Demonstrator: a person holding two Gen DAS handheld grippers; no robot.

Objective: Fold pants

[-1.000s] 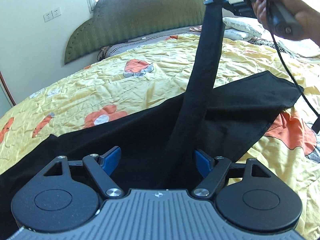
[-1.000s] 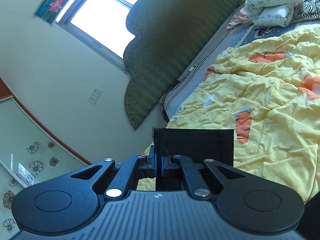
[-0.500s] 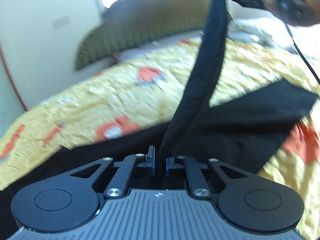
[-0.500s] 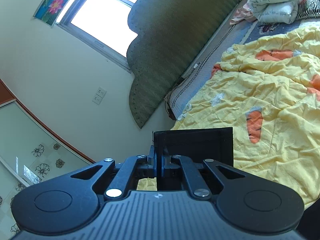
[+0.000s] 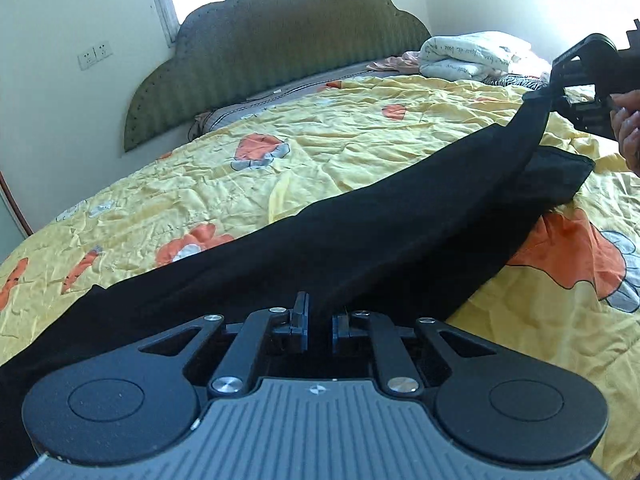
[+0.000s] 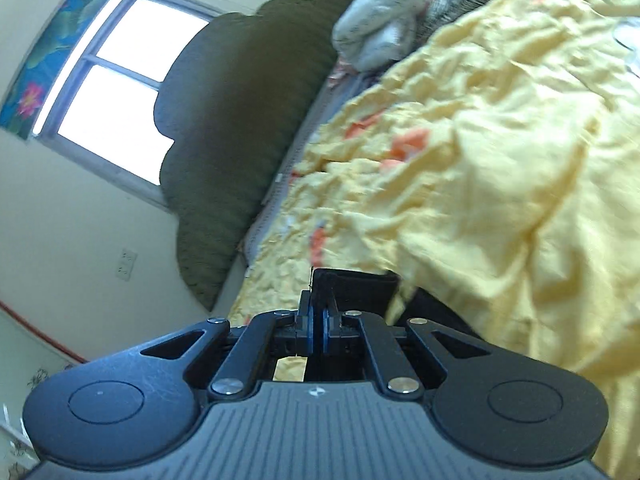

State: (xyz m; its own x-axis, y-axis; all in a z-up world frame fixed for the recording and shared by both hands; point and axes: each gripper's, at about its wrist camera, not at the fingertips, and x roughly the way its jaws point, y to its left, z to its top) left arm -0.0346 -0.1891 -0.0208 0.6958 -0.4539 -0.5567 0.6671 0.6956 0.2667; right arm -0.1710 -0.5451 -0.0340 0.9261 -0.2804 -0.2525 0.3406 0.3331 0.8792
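**Black pants stretched between two tools over the bed**

Nearest, the left tool (image 5: 319,320) has its jaws drawn narrow onto a fold of the black pants (image 5: 360,240), the cloth pinched between the blue pads. From there the pants lie across the yellow flowered bedspread (image 5: 320,148), and one leg rises off it as a taut band towards the right tool (image 5: 560,80), held in a person's hand (image 5: 630,128) at the right edge. In its own view the right tool (image 6: 317,316) is clamped tight on the hem of that leg. Beyond, at the head of the bed, folded white bedding (image 5: 468,56) sits before the green scalloped headboard (image 5: 280,52), with a window (image 6: 120,92) behind it.
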